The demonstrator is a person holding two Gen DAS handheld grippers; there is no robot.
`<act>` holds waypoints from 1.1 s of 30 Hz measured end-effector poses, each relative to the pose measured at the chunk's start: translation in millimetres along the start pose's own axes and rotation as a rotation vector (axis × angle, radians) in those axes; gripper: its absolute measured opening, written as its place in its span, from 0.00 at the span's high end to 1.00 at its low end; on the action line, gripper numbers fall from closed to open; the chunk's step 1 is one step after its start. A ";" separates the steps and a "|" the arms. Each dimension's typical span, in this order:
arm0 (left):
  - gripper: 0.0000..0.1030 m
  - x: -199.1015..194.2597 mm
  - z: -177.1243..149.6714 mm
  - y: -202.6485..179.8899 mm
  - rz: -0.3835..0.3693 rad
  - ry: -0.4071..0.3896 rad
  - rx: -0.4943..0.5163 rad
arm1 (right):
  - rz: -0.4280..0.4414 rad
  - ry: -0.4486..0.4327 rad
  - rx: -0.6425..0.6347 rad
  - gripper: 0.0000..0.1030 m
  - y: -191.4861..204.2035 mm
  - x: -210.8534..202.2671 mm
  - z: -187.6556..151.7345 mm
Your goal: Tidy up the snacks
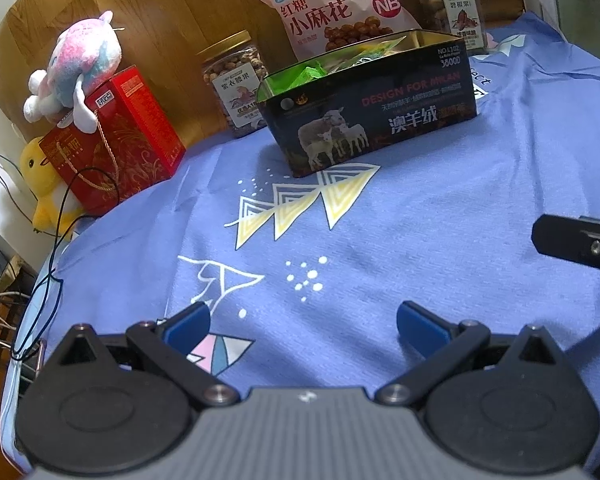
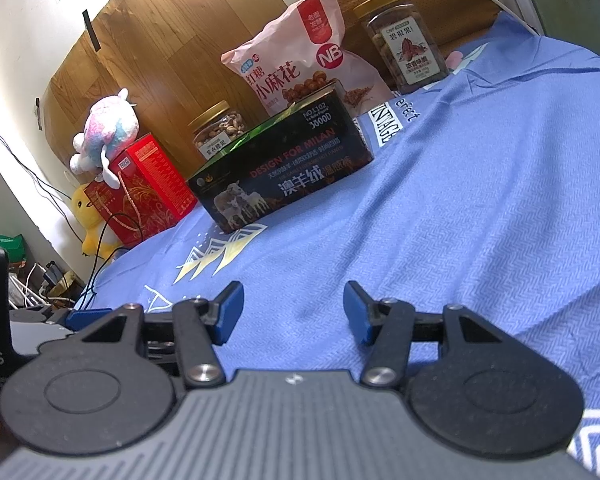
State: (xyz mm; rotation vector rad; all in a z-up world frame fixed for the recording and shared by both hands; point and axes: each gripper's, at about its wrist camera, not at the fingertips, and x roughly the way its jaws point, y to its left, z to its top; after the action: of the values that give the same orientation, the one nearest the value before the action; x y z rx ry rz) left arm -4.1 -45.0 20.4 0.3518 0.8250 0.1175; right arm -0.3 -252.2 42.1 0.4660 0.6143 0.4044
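Note:
A dark tin box (image 1: 376,112) printed with sheep stands open on the blue cloth, with small green and yellow snack packets (image 1: 320,69) inside. Behind it lean a pink snack bag (image 1: 332,8) and two nut jars (image 1: 234,80) (image 1: 450,4). My left gripper (image 1: 302,322) hovers open over the cloth, well short of the box, nothing between its blue pads. In the right wrist view the same tin box (image 2: 284,172), pink bag (image 2: 296,56) and jars (image 2: 406,40) (image 2: 218,128) show. My right gripper (image 2: 294,312) is open and empty above the cloth.
A red gift box (image 1: 128,136) with a plush toy (image 1: 80,64) on top stands at the left, a yellow plush duck (image 1: 46,188) beside it. Black cables (image 1: 60,240) hang over the cloth's left edge. A wooden board backs the snacks. The right gripper's finger (image 1: 580,240) pokes in at right.

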 end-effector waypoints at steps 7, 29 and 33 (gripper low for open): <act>0.00 -1.1 0.4 -2.2 -0.002 0.004 0.001 | -0.003 -0.014 -0.021 0.44 2.0 -1.2 -0.6; 0.00 2.3 -1.7 -2.2 -0.004 0.034 0.001 | -0.003 -0.008 -0.017 0.44 1.3 -0.5 -0.7; 0.00 2.7 -1.6 -1.7 -0.005 0.037 -0.004 | -0.002 -0.009 -0.018 0.44 1.2 -0.4 -0.5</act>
State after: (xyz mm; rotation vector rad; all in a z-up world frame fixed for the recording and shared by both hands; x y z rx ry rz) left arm -3.5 -45.6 16.9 0.3447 0.8623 0.1214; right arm -1.2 -251.3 42.6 0.4495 0.6021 0.4053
